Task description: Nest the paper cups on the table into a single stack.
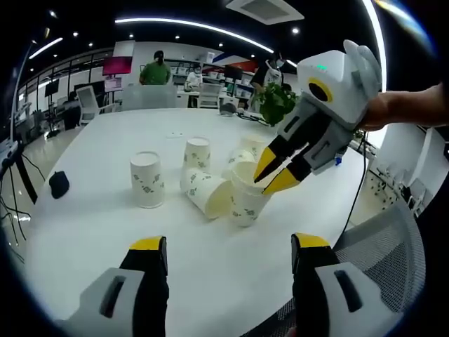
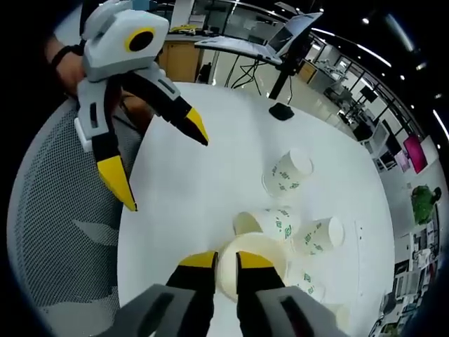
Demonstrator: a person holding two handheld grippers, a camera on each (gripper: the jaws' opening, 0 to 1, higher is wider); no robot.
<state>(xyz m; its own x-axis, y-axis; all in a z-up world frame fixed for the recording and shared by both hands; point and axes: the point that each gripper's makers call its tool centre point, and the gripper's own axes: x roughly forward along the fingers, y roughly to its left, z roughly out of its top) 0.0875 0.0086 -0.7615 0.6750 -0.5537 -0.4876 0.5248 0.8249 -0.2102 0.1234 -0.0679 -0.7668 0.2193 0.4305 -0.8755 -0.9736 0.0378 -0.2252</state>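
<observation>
Right gripper view | right tongs (image 2: 226, 270) pinch cup rim (image 2: 223, 275) | left tongs (image 2: 168, 168) spread

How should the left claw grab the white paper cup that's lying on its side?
Pinch the open rim of the tipped white paper cup, one jaw inside its mouth, one outside. The mouth faces the left claw, so come from that side; the round wall would probably roll.
</observation>
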